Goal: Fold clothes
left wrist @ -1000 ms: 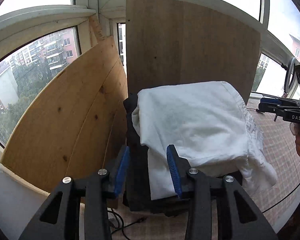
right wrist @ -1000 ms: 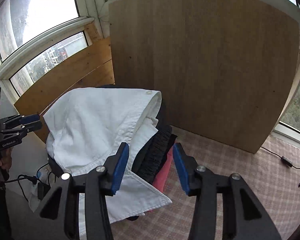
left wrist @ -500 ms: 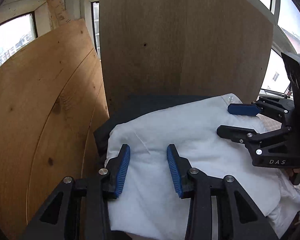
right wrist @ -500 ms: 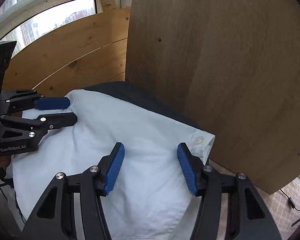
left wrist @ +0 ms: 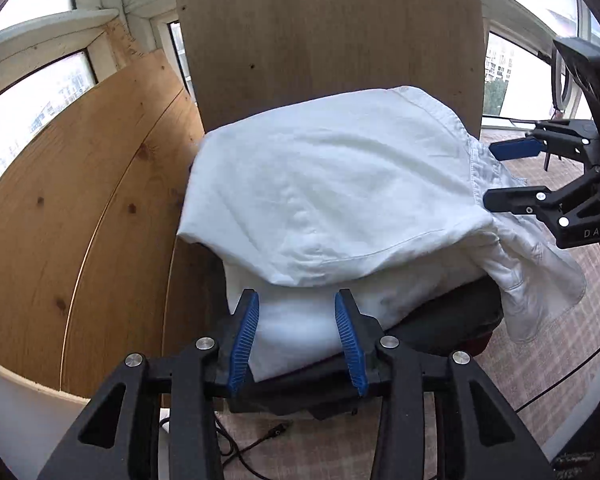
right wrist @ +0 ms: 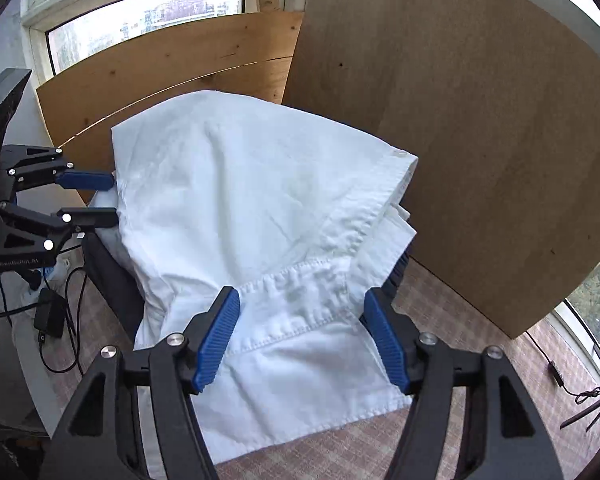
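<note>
A white garment (left wrist: 332, 200) lies loosely folded on top of a stack of dark clothes (left wrist: 440, 320). My left gripper (left wrist: 298, 336) is open at the garment's near lower edge, with white cloth showing between its blue pads. My right gripper (right wrist: 302, 336) is open as well, spread wide over the stitched hem (right wrist: 296, 280) on its side of the white garment (right wrist: 260, 200). Each gripper shows in the other's view, beside the pile: the right gripper (left wrist: 512, 172) and the left gripper (right wrist: 88, 196). I cannot tell whether the pads touch the cloth.
Wooden boards stand close behind the pile: a pale one (left wrist: 80, 220) on the left and a brown one (right wrist: 460, 120) behind. Windows (right wrist: 140, 12) rise beyond them. Cables and a black adapter (right wrist: 48, 320) lie on the checked surface (right wrist: 460, 360). A red garment edge (left wrist: 485, 336) pokes out under the stack.
Half a second ago both grippers hovered close over the top of the white garment. Both have since drawn back to its near edges, staying open. The garment's top now looks smoother.
</note>
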`<action>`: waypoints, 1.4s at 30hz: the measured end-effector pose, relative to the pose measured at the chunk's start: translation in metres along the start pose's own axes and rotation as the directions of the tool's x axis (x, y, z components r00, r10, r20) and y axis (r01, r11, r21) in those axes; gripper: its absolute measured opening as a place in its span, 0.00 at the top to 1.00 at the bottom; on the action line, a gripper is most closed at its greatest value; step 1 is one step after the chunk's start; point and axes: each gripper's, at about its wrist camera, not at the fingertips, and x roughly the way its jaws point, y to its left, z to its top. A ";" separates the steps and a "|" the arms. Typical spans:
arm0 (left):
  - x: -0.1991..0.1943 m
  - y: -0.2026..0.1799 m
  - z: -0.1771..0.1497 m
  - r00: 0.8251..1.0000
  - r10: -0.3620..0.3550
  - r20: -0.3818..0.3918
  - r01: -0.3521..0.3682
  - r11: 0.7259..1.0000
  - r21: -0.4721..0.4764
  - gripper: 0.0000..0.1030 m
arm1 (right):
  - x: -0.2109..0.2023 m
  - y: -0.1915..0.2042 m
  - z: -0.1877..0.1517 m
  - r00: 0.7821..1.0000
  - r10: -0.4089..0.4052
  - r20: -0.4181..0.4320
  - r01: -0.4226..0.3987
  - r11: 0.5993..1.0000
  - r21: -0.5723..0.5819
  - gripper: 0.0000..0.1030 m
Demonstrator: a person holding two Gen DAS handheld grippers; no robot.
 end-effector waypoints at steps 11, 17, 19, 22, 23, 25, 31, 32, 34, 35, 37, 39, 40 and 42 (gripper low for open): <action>-0.065 -0.024 -0.060 0.999 -0.006 0.048 0.018 0.967 -0.252 0.32 | -0.058 -0.017 -0.117 0.982 -0.146 -0.123 0.173 0.952 0.253 0.25; -0.056 -0.074 -0.081 0.999 -0.045 -0.002 0.042 0.951 -0.306 0.27 | -0.063 -0.009 -0.170 0.985 0.025 -0.169 0.044 0.920 0.390 0.25; -0.053 -0.091 -0.087 0.998 -0.059 -0.019 0.049 0.945 -0.324 0.27 | -0.073 -0.006 -0.180 0.984 -0.007 -0.176 0.077 0.916 0.394 0.25; -0.064 -0.110 -0.097 0.999 -0.024 -0.041 0.009 0.938 -0.345 0.27 | -0.087 0.003 -0.191 0.982 -0.053 -0.180 0.116 0.925 0.361 0.25; -0.069 -0.116 -0.100 0.999 -0.007 -0.048 -0.010 0.936 -0.352 0.27 | -0.094 0.005 -0.195 0.982 -0.063 -0.177 0.123 0.928 0.353 0.25; -0.079 -0.127 -0.106 0.998 0.028 -0.062 -0.049 0.930 -0.364 0.27 | -0.109 0.006 -0.203 0.984 -0.078 -0.159 0.129 0.931 0.343 0.25; -0.111 -0.163 -0.123 0.989 0.109 -0.096 -0.139 0.904 -0.404 0.27 | -0.159 -0.004 -0.233 0.984 -0.135 -0.114 0.163 0.941 0.298 0.25; -0.117 -0.169 -0.125 0.990 0.101 -0.094 -0.131 0.899 -0.419 0.27 | -0.168 -0.007 -0.240 0.983 -0.147 -0.111 0.174 0.941 0.289 0.25; -0.127 -0.184 -0.129 0.990 0.101 -0.095 -0.132 0.890 -0.437 0.27 | -0.184 -0.013 -0.253 0.982 -0.159 -0.107 0.183 0.942 0.282 0.25; -0.132 -0.191 -0.131 0.990 0.105 -0.097 -0.137 0.888 -0.440 0.26 | -0.191 -0.017 -0.261 0.981 -0.160 -0.106 0.184 0.941 0.283 0.25; -0.140 -0.208 -0.135 0.989 0.112 -0.101 -0.145 0.891 -0.430 0.27 | -0.204 -0.023 -0.276 0.982 -0.159 -0.102 0.182 0.941 0.286 0.25; -0.148 -0.226 -0.141 0.989 0.113 -0.101 -0.145 0.894 -0.425 0.26 | -0.216 -0.030 -0.290 0.983 -0.158 -0.098 0.180 0.940 0.289 0.25; -0.152 -0.235 -0.143 0.989 0.108 -0.099 -0.140 0.896 -0.422 0.26 | -0.222 -0.032 -0.297 0.983 -0.156 -0.095 0.177 0.941 0.289 0.25; -0.159 -0.250 -0.148 0.991 0.097 -0.094 -0.129 0.897 -0.423 0.26 | -0.232 -0.035 -0.308 0.983 -0.160 -0.088 0.179 0.942 0.284 0.25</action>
